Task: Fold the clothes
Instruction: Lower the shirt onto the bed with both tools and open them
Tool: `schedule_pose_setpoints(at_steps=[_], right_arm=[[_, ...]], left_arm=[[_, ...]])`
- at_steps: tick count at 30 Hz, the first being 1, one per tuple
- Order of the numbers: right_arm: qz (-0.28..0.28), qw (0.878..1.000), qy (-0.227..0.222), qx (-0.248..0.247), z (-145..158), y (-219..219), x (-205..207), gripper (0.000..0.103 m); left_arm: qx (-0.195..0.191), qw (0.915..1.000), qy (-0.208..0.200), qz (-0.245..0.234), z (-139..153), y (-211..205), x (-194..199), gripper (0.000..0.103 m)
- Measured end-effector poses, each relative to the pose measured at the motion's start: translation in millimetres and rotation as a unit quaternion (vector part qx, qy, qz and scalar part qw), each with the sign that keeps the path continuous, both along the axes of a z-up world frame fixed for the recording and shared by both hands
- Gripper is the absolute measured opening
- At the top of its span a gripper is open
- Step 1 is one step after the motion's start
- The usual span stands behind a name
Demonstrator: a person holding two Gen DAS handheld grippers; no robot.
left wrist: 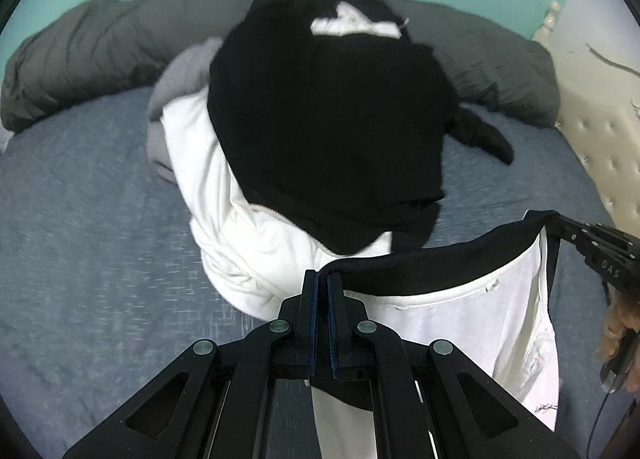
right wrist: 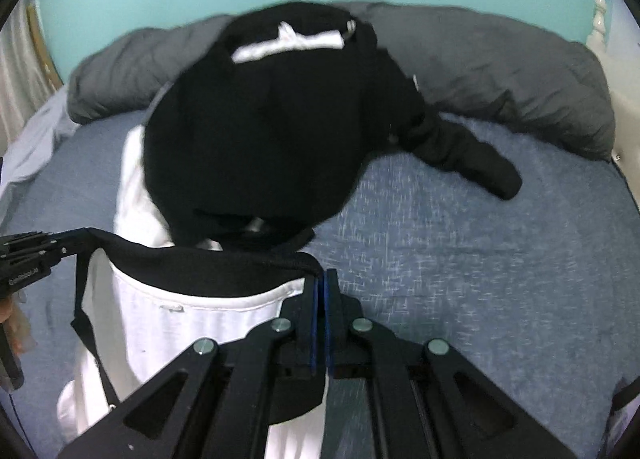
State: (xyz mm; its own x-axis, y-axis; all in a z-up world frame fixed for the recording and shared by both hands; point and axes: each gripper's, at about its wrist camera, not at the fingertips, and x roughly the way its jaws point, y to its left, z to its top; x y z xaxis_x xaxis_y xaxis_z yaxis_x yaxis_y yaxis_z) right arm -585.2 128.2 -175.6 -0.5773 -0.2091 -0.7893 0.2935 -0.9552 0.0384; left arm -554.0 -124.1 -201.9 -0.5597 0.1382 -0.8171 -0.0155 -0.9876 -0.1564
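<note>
Both hand-held grippers, left (left wrist: 323, 279) and right (right wrist: 322, 277), clamped on garment (left wrist: 460, 311), seemingly lifted; pile (left wrist: 328, 119) at twelve o'clock.

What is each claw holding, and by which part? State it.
Both hold one white garment by its black top band: left claw pinches one end, right claw the other.

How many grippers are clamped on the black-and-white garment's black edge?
2. The left gripper pinches one end of the garment edge; the right gripper pinches the other end, stretching the black band between them above the bed.
</note>
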Motion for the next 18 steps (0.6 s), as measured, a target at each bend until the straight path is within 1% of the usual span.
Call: schedule_pose_setpoints(at_steps=[4,7,10,12,15,16,18], right_arm=[[-0.003,1.0,-0.012,0.01,-34.5,-3.6,-22.1,0.002],[-0.006,1.0,-0.012,0.018,-46.9,-6.1,-36.2,0.002],[-0.006,0.999,-0.023,0.029,-63.5,-12.5,-47.7,0.002],[-0.001,0.999,-0.033,0.032,-77.9,-16.7,-50.0,0.002],[0.006,0.999,-0.041,0.025,-92.3,-17.9,-45.6,0.002],[0.009,0.999,-0.043,0.022,-96.2,-18.0,-44.2,0.002],[0.012,0.999,-0.045,0.003,-93.3,-13.6,-40.8,0.003]], left_arm=[[-0.002,0.9999,-0.009,0.008,-27.6,-2.7,-21.6,0.004],[-0.003,0.9998,-0.012,0.016,-43.2,-3.5,-36.0,0.004],[-0.013,0.9997,-0.017,0.01,-57.7,1.4,-46.1,0.004],[-0.018,0.9996,-0.019,0.007,-66.4,3.9,-48.2,0.005],[-0.013,0.9998,-0.016,-0.007,-75.1,7.8,-47.1,0.005],[-0.01,0.9998,-0.014,-0.011,-76.0,8.5,-45.8,0.007],[0.002,0.9999,-0.009,-0.007,-73.9,4.6,-40.9,0.007]])
